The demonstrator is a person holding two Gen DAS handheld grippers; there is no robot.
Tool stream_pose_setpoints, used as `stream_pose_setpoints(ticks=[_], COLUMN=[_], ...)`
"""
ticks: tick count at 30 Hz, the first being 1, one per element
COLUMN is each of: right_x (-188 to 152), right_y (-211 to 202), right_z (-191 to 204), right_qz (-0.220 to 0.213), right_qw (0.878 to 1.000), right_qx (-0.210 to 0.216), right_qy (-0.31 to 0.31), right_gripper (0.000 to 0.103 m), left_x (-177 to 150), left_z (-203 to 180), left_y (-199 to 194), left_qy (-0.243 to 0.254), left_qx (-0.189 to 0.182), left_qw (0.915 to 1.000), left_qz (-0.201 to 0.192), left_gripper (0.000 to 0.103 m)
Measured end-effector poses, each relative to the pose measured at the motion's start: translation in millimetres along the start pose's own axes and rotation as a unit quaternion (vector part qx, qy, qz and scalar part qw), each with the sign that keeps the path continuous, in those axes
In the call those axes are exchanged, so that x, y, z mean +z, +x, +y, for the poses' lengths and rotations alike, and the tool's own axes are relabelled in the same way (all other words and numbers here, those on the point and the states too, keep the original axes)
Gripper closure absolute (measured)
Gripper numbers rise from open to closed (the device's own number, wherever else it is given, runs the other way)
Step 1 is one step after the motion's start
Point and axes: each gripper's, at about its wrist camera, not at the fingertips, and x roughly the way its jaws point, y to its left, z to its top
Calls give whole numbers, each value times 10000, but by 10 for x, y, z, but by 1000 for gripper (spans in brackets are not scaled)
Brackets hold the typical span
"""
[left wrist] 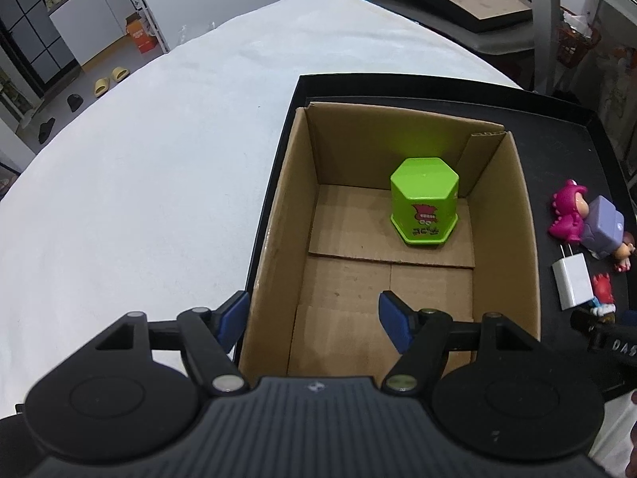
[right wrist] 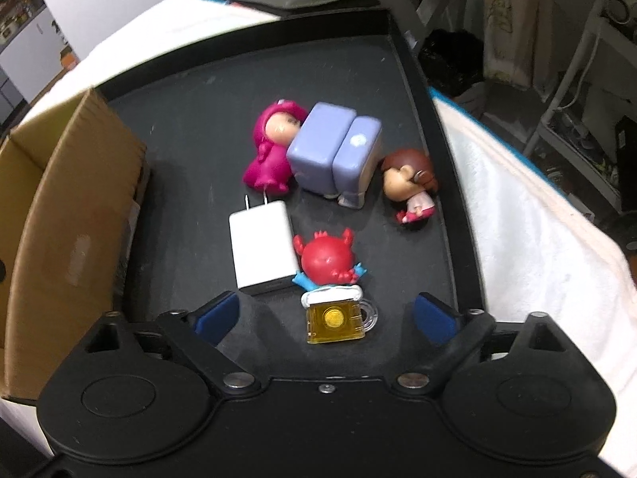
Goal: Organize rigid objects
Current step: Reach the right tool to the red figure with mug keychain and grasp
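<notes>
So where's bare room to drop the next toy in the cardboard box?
The cardboard box holds only the green hexagonal container, near its far right corner. The near half and the far left floor are bare. On the black tray, the pink figure, purple block and white charger crowd together.

text "DAS" (cut off) on black gripper body [left wrist: 615, 344], right of cardboard box [left wrist: 525, 247] | green hexagonal container [left wrist: 424, 207] inside that box: red figure print, characters upside down, unreadable
</notes>
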Motion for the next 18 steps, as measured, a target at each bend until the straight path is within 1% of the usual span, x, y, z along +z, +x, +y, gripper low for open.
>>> stream_pose_setpoints(ticks=[1,2,3,4,5,6,7,9,11,16,18], right_x=[5,-3,-10,-13,-16,-13,-11,-23,-27,6,15], right_y=[16,12,7,-3,-19,-37,-55,-81,-98,-242,-282], right_z=[2,11,11,-1,-31,-65,-100,-174,-197,-230,-235], right_qz=[-28,-111,-159,-203,-252,-282,-309,-320,-302,-446,-492], right_qw=[10000,9997,9993,9990,9989,9989,9988,9989,9989,9973,9966], right_qx=[-76,-201,-309,-367,-381,-381,-384,-255,-179,310,397], right_qy=[-35,-106,-139,-134,-67,1,80,244,308,501,525], right_gripper=[21,26,35,39,48,60,64,67,68,68,68], left_x=[7,10,12,16,19,25,24,34,40,33,26], left_z=[2,5,8,11,18,25,31,42,45,64,82], left_y=[10,15,18,23,29,37,40,53,52,8,-8], left_qy=[-19,-24,-24,-33,-47,-62,-78,-100,-113,-116,-120], left_qx=[12,32,55,71,64,55,60,70,51,-3,-27], left_qw=[10000,10000,10000,10000,10000,10000,9999,9999,9999,9999,9999], left_qz=[6,13,24,35,43,46,51,57,47,0,-22], left_gripper=[33,33,33,33,33,33,33,33,33,33,33])
